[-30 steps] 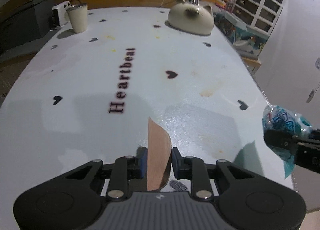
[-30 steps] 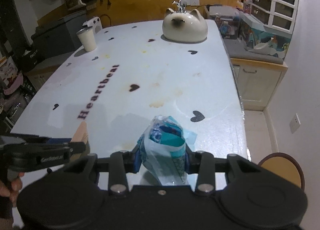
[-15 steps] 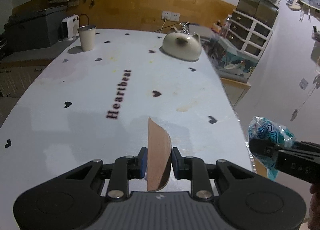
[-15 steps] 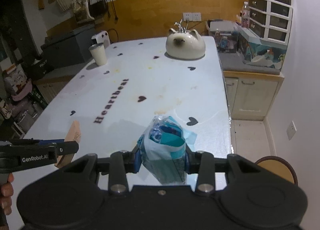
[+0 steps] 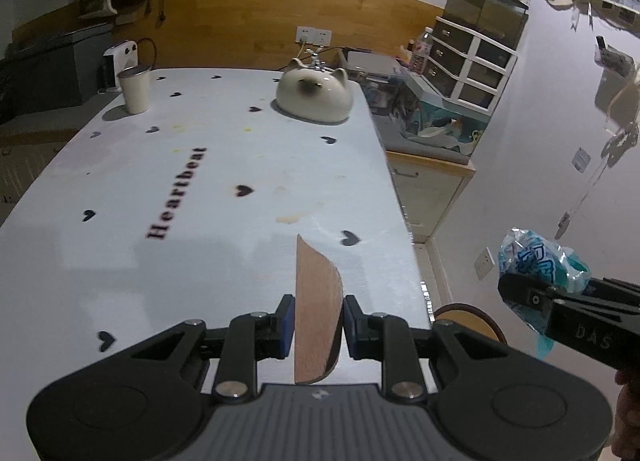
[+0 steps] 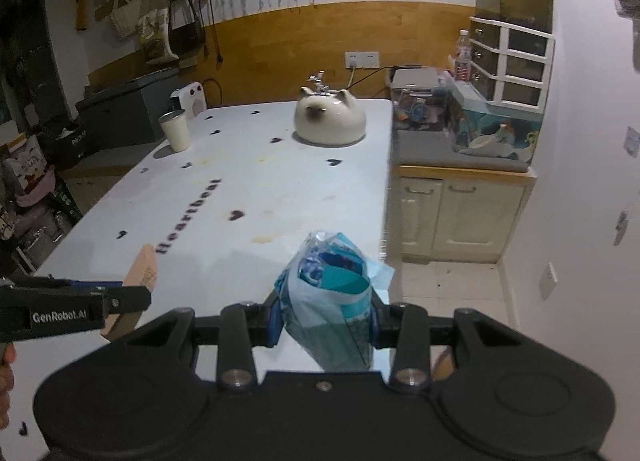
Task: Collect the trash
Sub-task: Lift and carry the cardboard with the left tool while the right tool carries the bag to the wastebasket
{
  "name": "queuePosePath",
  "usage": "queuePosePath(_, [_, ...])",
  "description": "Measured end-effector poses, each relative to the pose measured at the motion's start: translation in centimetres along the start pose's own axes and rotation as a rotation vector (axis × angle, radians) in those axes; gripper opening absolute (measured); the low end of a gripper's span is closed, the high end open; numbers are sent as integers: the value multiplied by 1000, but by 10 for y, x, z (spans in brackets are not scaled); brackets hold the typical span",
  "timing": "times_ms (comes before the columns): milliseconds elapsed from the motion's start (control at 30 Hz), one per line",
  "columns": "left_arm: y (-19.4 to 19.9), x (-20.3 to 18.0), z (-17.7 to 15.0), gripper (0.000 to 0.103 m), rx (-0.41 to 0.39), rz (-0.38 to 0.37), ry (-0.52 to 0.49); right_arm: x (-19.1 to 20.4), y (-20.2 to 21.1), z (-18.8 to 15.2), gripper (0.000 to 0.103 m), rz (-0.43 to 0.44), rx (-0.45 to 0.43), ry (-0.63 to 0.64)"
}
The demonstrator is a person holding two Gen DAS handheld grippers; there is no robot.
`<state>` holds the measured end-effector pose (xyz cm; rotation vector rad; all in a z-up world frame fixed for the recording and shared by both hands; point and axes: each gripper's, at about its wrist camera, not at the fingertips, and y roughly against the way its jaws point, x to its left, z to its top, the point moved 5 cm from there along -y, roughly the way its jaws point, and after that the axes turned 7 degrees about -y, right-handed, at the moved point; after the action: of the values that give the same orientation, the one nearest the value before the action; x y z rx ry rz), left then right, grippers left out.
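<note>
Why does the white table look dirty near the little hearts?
The tablecloth has brownish stains near the middle and yellowish specks by the cup, like dried spills. Nothing else looks tipped or broken.

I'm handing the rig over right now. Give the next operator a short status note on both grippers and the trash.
Left gripper: shut on a brown cardboard piece, held above the table.
Right gripper: shut on a crumpled blue plastic wrapper, near the table's right edge.
Done: both pieces are picked up.
Left: drop both in a bin; none is in view. The cup and cat-shaped pot stand at the far end.
</note>
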<state>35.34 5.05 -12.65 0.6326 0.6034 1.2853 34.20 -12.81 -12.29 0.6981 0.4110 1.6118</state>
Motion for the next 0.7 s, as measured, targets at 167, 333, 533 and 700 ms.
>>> queuePosePath(167, [-13,-40,7,26,8,-6,-12,-43,4,5,40,-16,-3,3])
queuePosePath(333, [-33,-84,15,27,19,-28,-26,-88,5,12,40,-28,-2,-6])
queuePosePath(533, [-63,-135,22,26,47,-54,-47,-144,-1,15,40,-47,13,-26])
queuePosePath(700, [-93,-171,22,26,87,-83,-57,-191,-12,12,40,-75,36,-58])
